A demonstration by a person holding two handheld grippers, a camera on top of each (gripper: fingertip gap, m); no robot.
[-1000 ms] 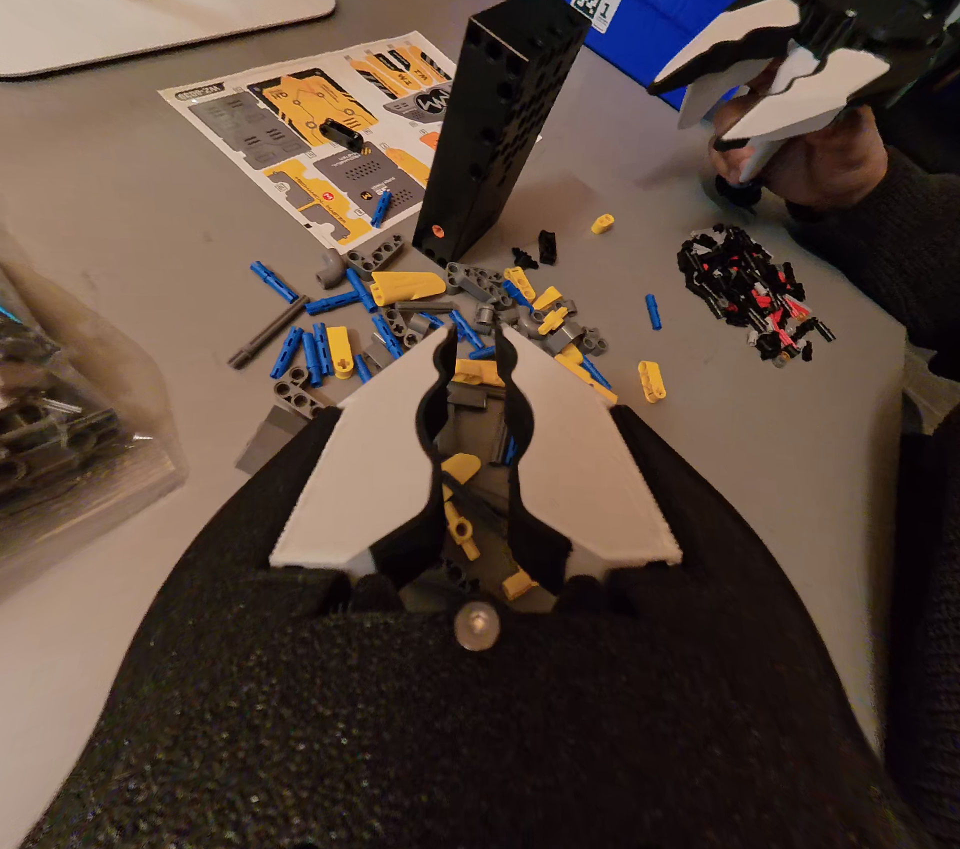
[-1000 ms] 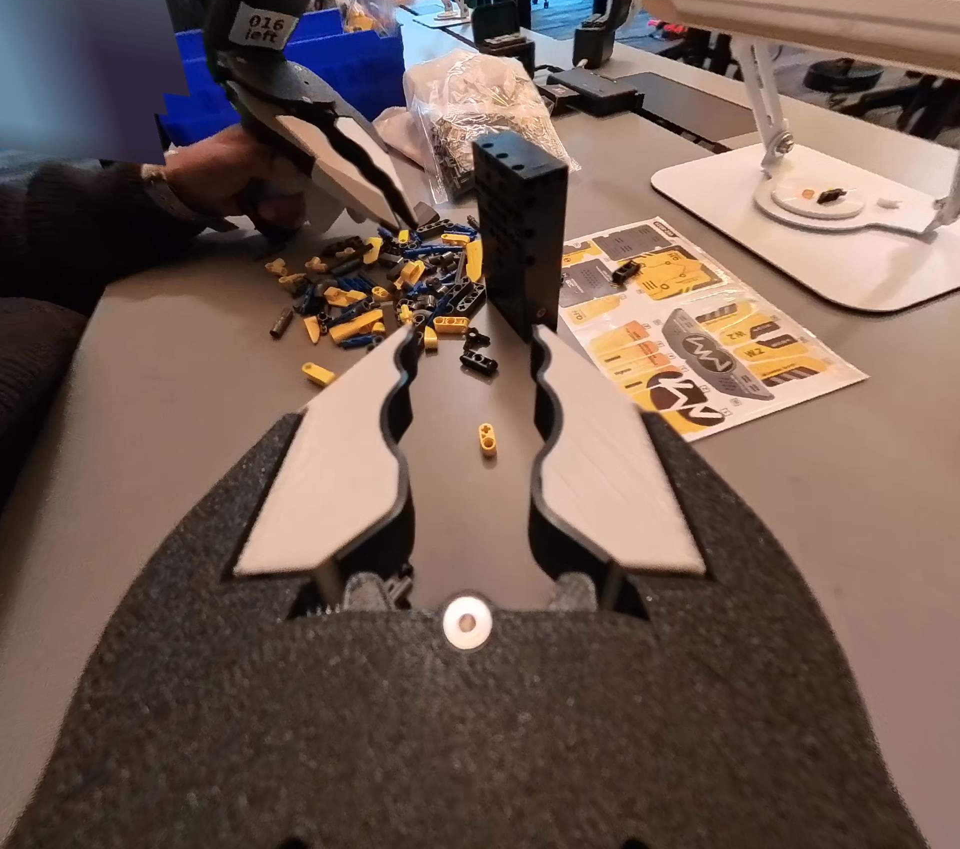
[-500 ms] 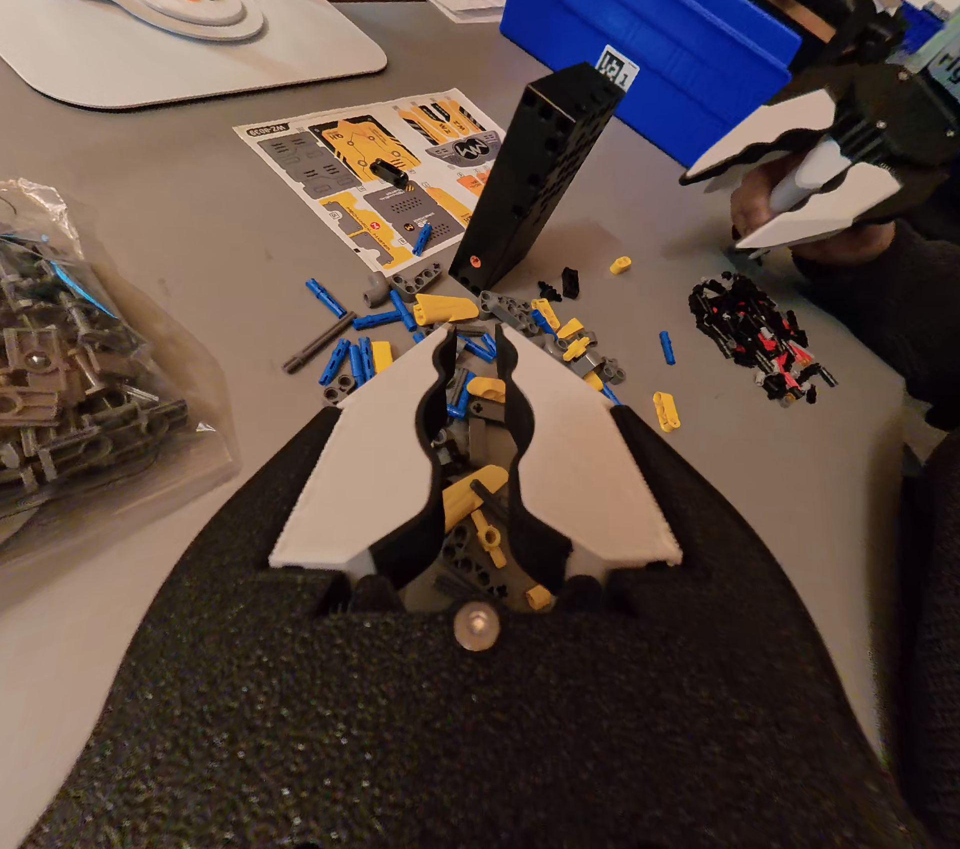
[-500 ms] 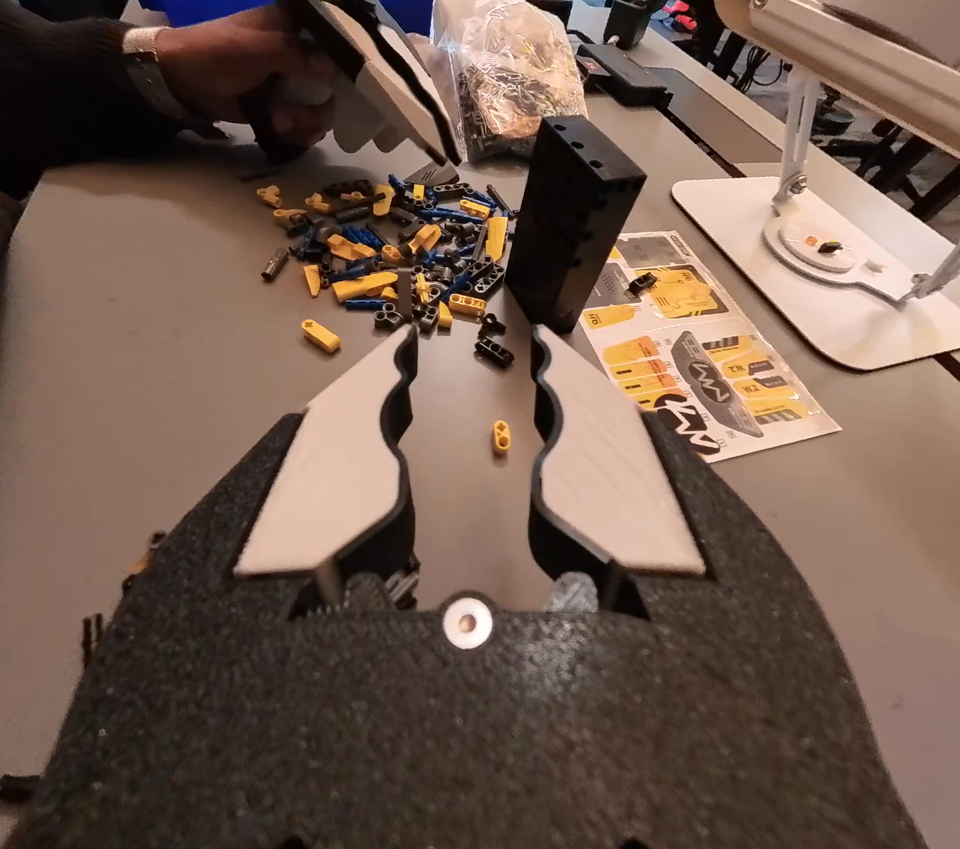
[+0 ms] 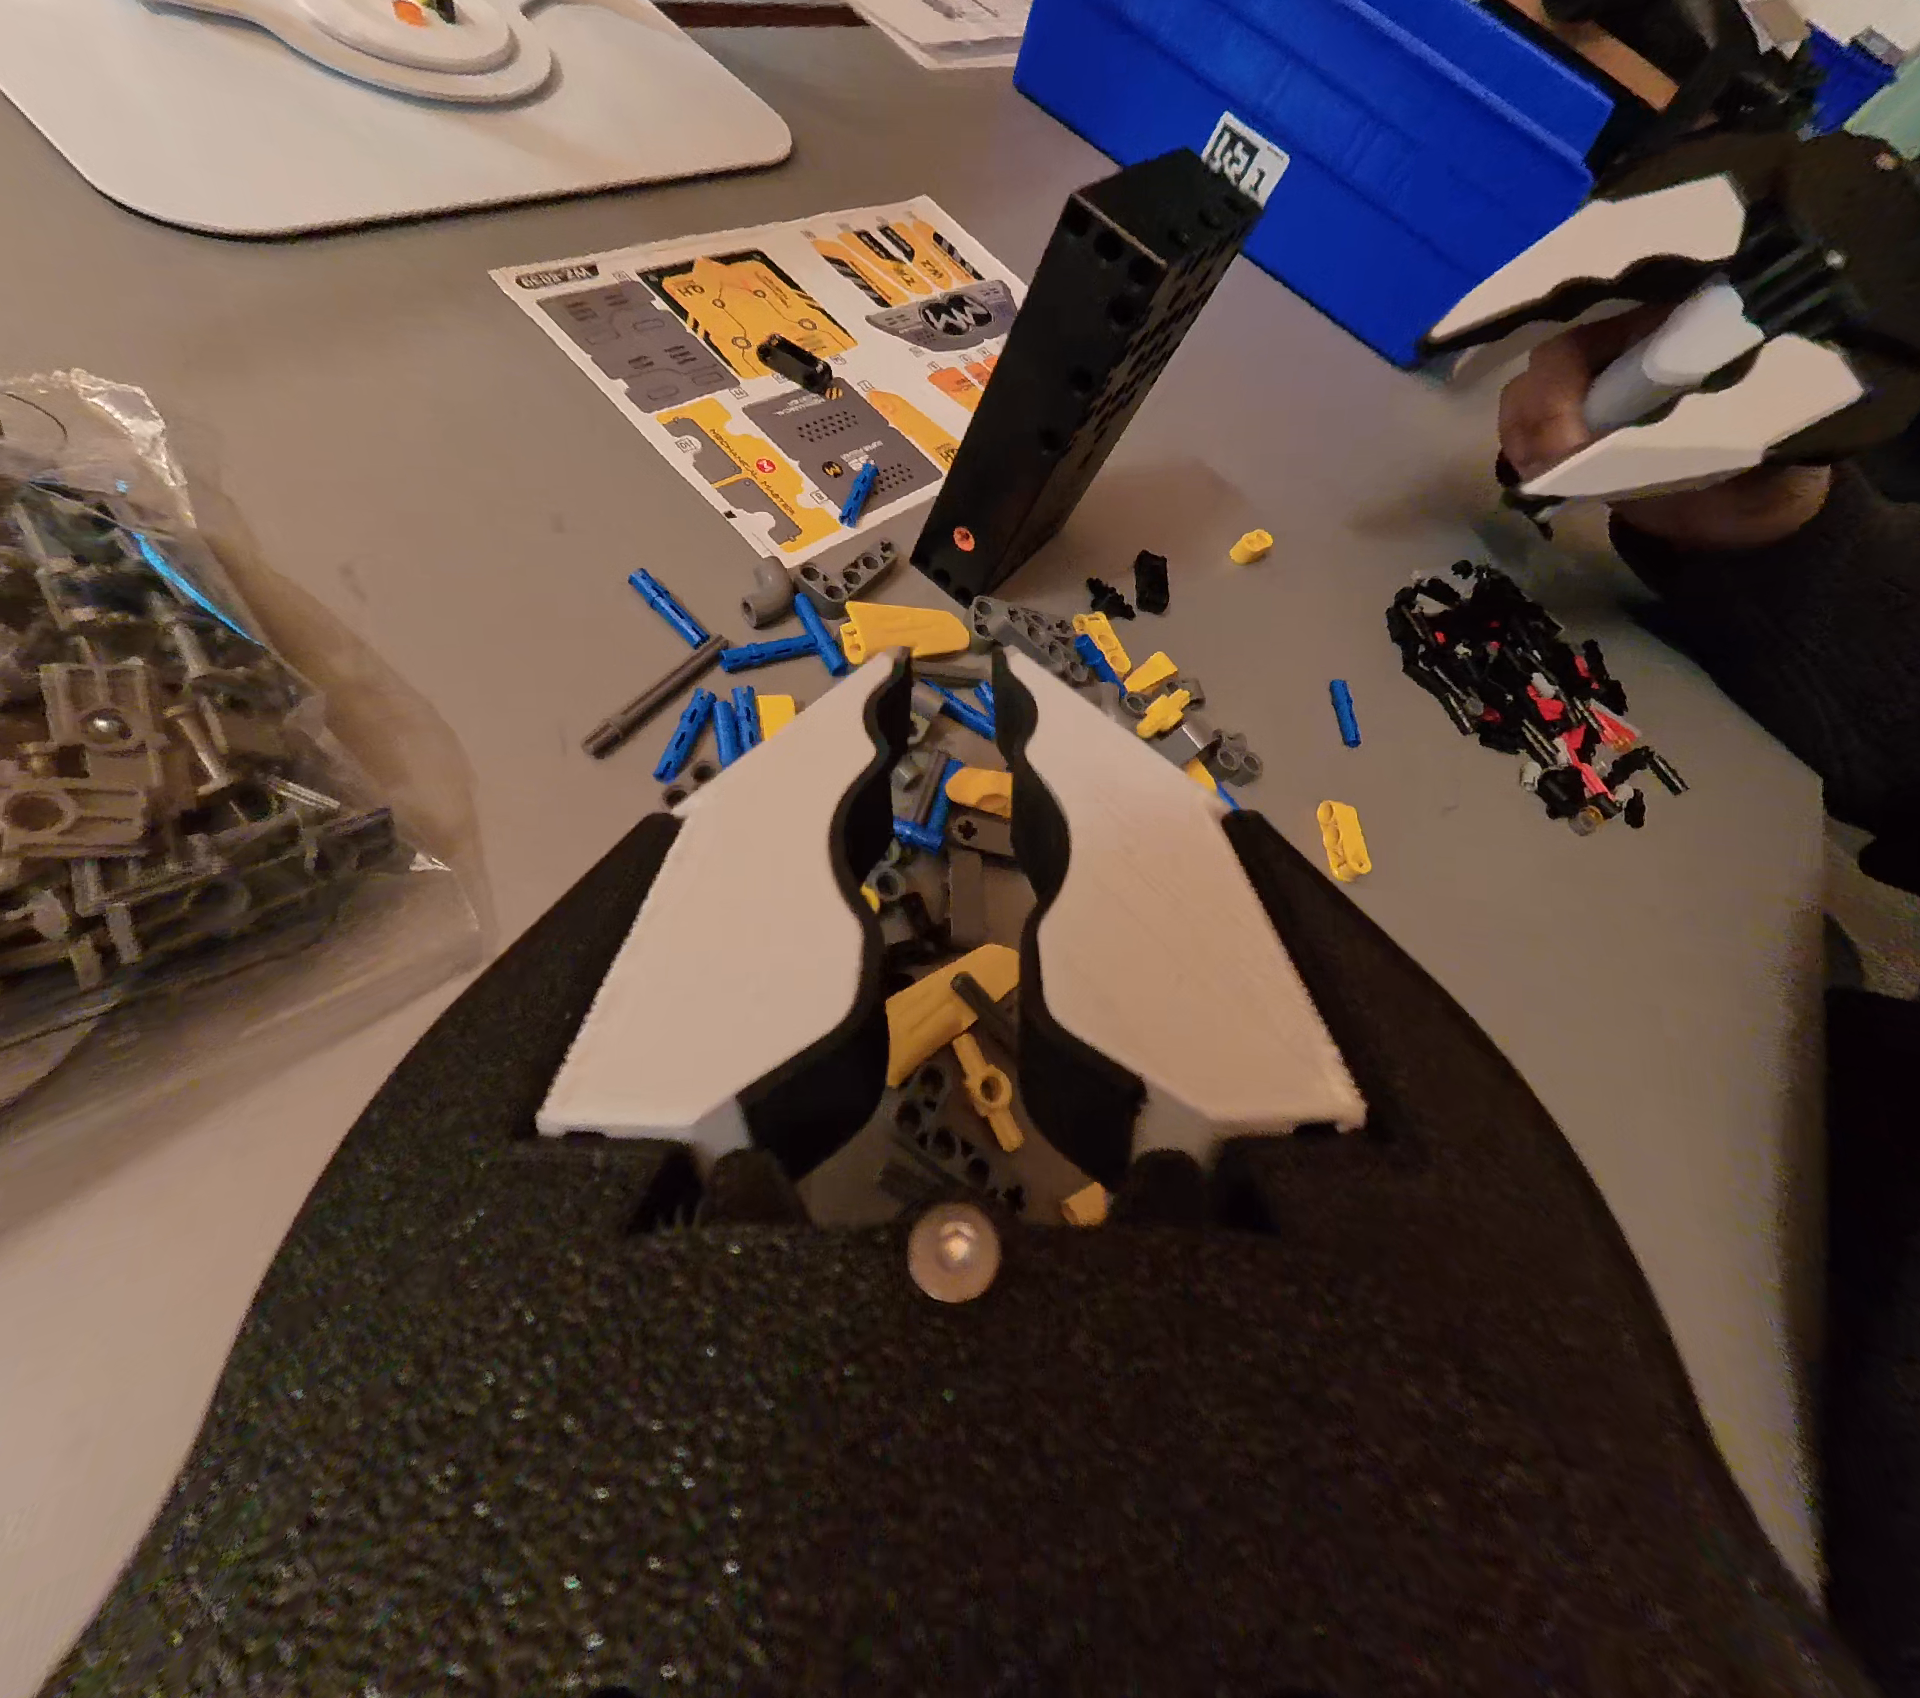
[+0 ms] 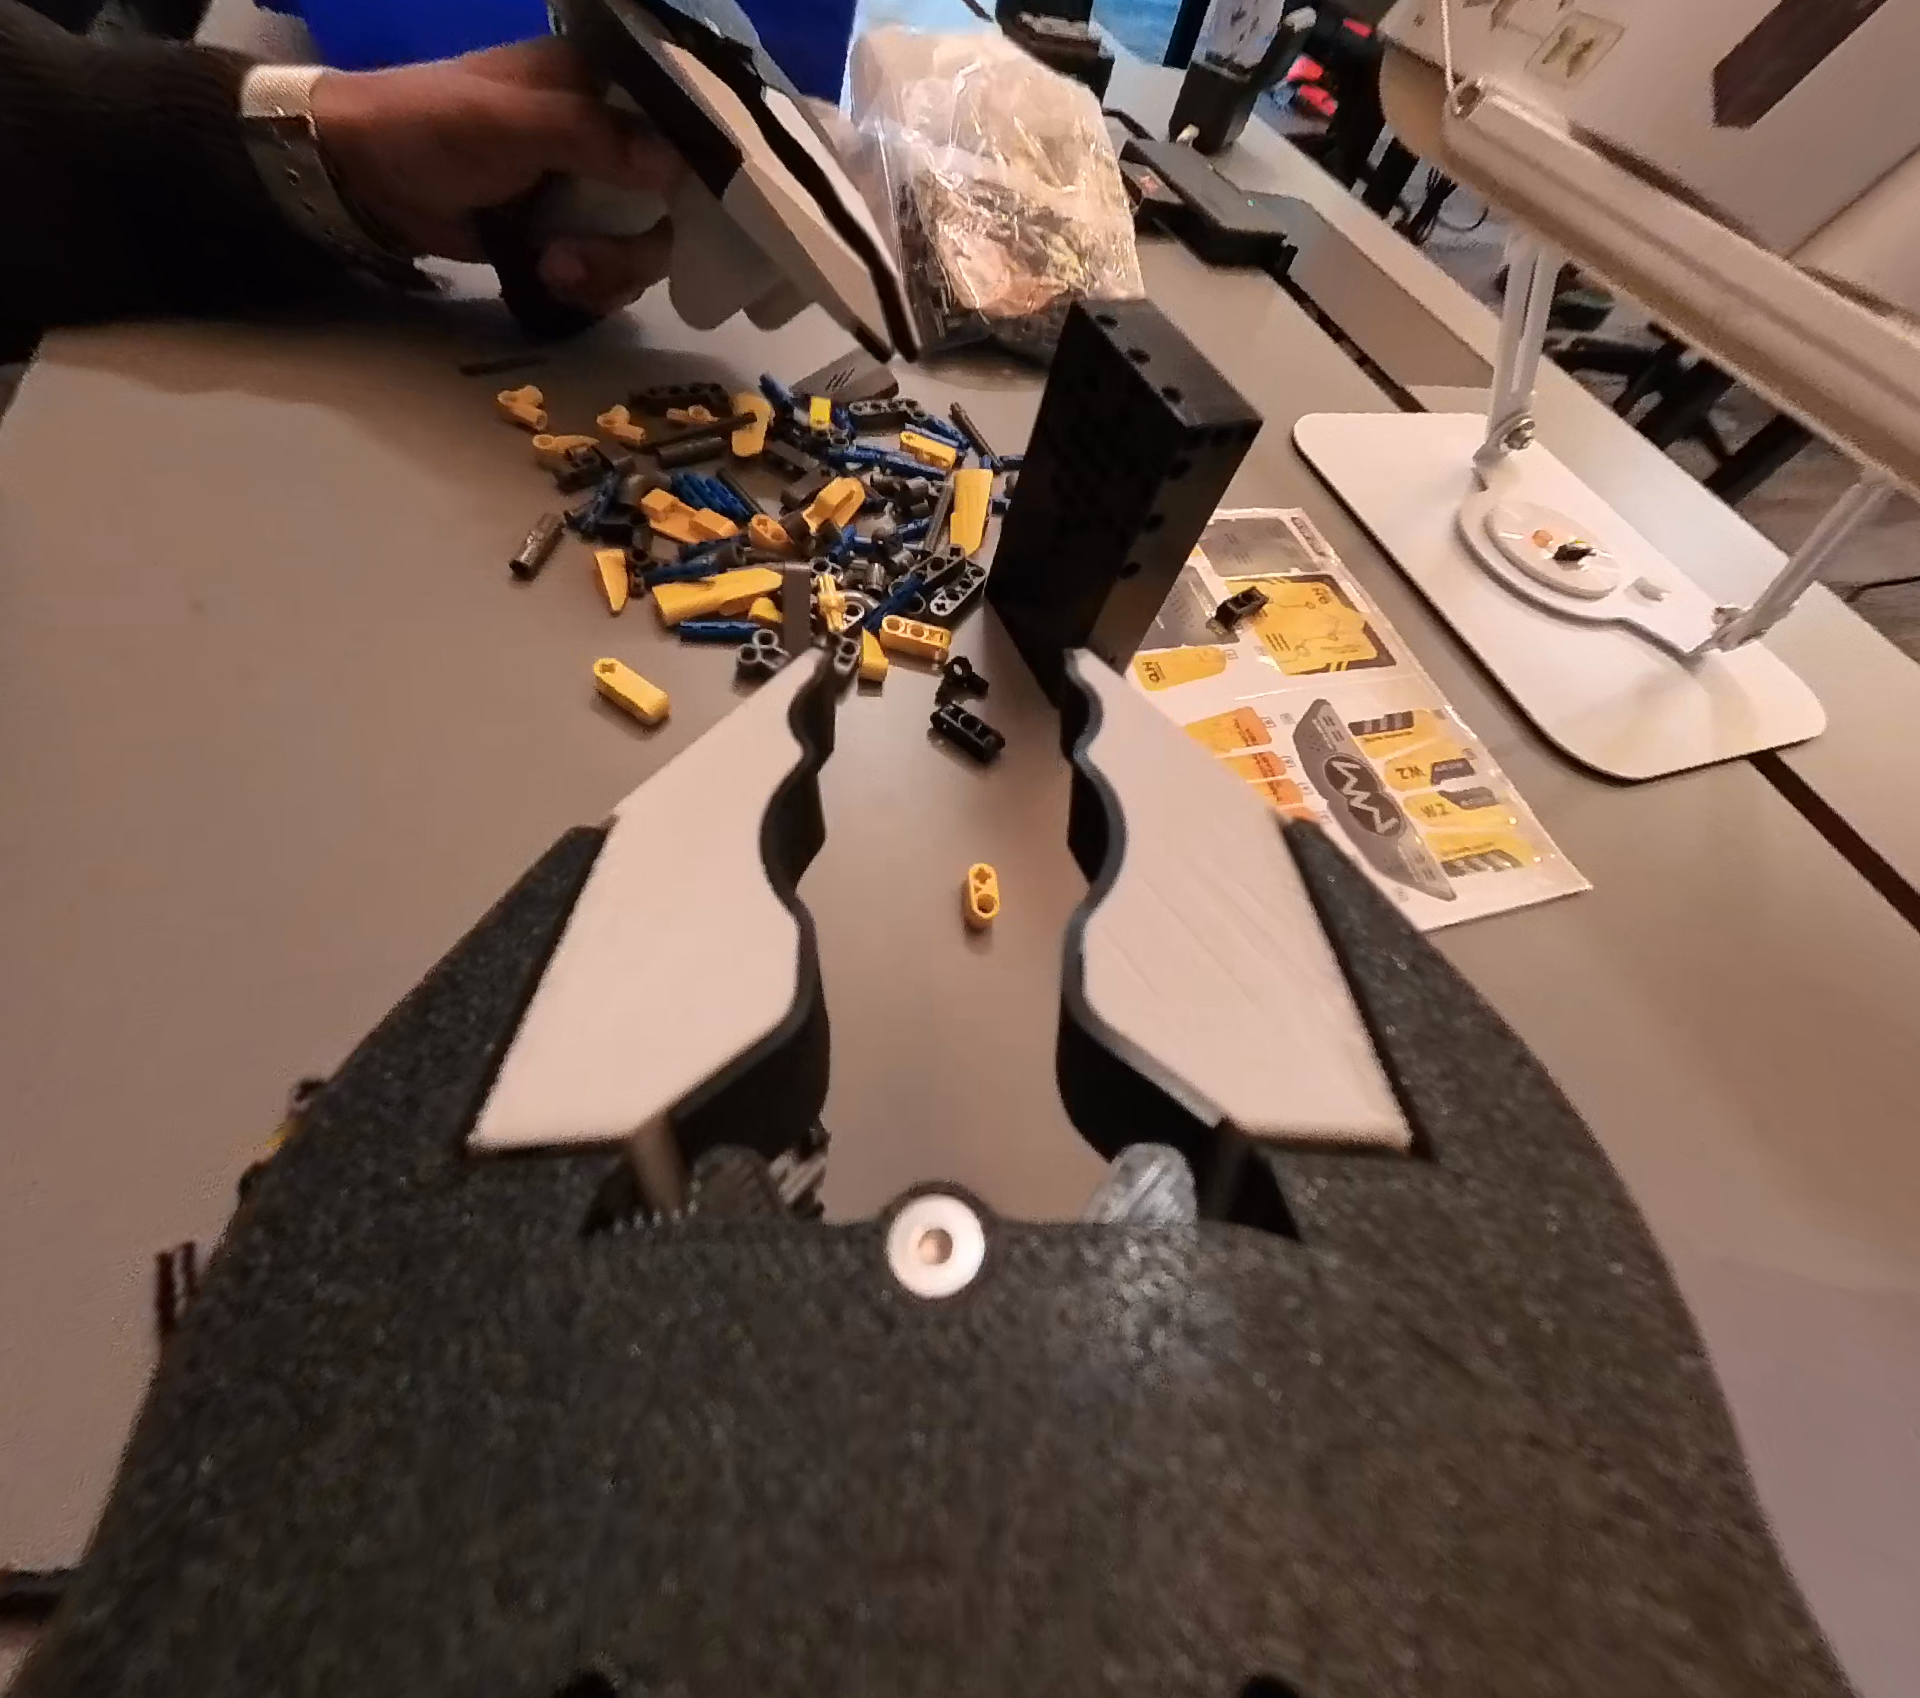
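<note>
Left claw [image 5: 948, 672]: has drawn up and back from the pile of loose pieces [image 5: 904, 632] over the last second. More of the bench [image 5: 343, 485] shows around it. Fingers a narrow gap apart, released, nothing between them. Tips hang above the near edge of the pile, not touching it.

Far left: clear bag [image 5: 156, 765] of grey parts, now much further into view. Beyond it, the white stand base [image 5: 312, 121].

Centre: sticker sheet [image 5: 727, 360] lies flat, with one small black piece and one blue pin on it. The pile is a scatter of blue pins, yellow panels and grey beams, spread loose and flat. The tall black block [image 5: 1091, 381] stands upright at its far edge, one corner on the sheet.

Right: a separate heap of black and red bits [image 5: 1507, 692], well apart from the main pile. Blue bin [image 5: 1299, 59] behind.

Right claw [image 6: 951, 672]: wide apart and empty, lifted slightly. A single small yellow piece [image 6: 980, 895] lies on the bench below, between its fingers, untouched and unmoved.
</note>
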